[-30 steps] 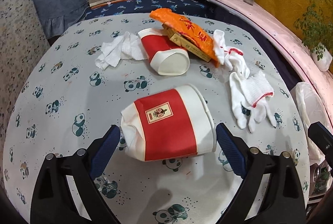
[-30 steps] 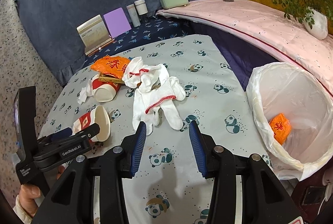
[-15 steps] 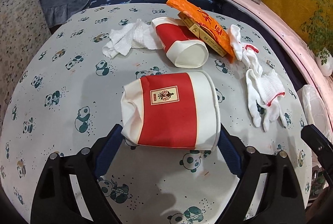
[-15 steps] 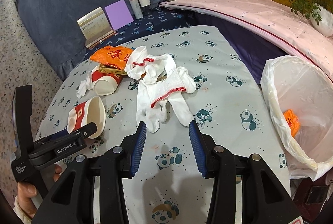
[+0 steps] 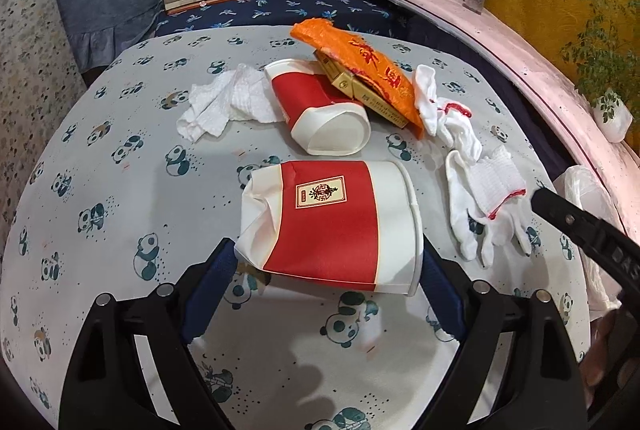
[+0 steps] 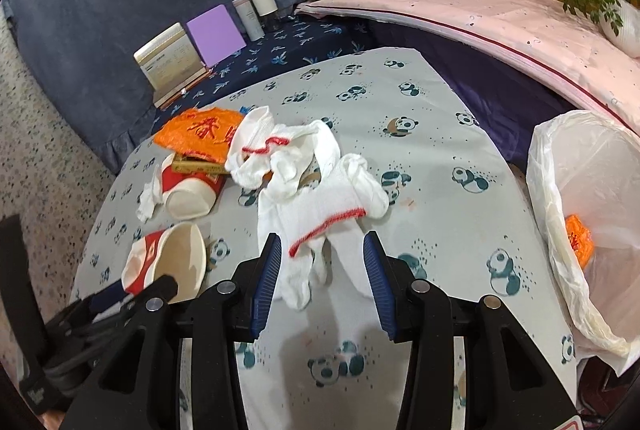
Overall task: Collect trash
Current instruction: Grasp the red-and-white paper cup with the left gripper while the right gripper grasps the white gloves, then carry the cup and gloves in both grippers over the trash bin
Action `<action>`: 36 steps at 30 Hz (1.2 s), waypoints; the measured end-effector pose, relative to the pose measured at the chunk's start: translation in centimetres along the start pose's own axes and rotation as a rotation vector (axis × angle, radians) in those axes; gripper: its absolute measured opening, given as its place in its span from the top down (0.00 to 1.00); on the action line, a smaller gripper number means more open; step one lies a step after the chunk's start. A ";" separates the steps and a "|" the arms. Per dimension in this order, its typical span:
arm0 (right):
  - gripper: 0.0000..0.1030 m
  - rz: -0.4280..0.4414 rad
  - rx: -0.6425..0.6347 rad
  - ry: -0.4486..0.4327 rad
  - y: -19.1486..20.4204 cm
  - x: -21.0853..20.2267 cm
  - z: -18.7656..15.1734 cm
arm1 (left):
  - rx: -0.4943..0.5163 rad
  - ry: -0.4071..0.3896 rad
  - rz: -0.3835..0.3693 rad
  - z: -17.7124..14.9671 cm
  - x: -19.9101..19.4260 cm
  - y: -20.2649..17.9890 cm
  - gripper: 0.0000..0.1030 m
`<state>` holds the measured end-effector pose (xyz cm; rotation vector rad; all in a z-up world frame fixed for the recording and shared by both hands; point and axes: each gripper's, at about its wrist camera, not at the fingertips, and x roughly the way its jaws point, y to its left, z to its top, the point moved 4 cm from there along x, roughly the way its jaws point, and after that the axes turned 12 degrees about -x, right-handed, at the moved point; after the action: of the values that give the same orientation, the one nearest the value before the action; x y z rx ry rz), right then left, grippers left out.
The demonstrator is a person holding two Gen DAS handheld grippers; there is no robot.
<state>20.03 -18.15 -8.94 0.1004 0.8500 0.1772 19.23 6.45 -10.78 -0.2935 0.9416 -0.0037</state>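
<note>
The crumpled red-and-white paper cup (image 5: 328, 226) lay on its side in the lower middle of your left wrist view, its crushed base toward the left and its rim toward the right. Your left gripper (image 5: 324, 270) had that cup between its blue pads; the jaws stood wide and both pads sat right against the cup's 2 ends, though whether they pressed it I could not tell. In your right wrist view the same cup (image 6: 166, 262) showed at the lower left.

Just above it in the left view lay a 2nd red-and-white paper cup (image 5: 320, 116), flattened, touching a crumpled white tissue (image 5: 228, 104) on its left. A gold box (image 5: 360, 96) leaned on that cup, with an orange wrapper (image 5: 360, 60) draped over the box.

Your right gripper (image 6: 322, 280) was held half open, nothing clamped, its pads on either side of the fingers of a white work glove (image 6: 320, 214) with a red cuff edge. A 2nd white glove (image 6: 276, 154) lay bunched above it.

All of this rested on the panda-print tablecloth (image 6: 420, 134). At the right edge of the right view stood a bin lined with a white plastic bag (image 6: 560, 190), with an orange wrapper piece (image 6: 578, 238) inside.
</note>
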 end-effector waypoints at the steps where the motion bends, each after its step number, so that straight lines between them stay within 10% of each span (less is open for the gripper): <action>1: 0.59 -0.003 0.005 0.001 -0.1 0.3 0.2 | 0.003 -0.001 -0.005 0.1 0.0 -0.2 0.19; 11: 0.59 0.007 0.049 0.058 -0.4 4.4 0.1 | 0.021 -0.004 -0.032 0.7 0.5 -1.4 0.19; 16: 0.84 0.038 0.047 0.058 -0.2 4.6 -0.6 | 0.027 -0.001 -0.033 0.6 0.8 -1.8 0.19; 36: 0.89 0.010 0.085 -0.150 -4.7 -7.4 0.3 | 0.131 -0.053 -0.105 -1.3 -4.3 -9.0 0.19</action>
<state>16.03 -24.23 -4.06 0.1951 0.7075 0.1409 16.75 -1.99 -5.84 -0.2204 0.8684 -0.1524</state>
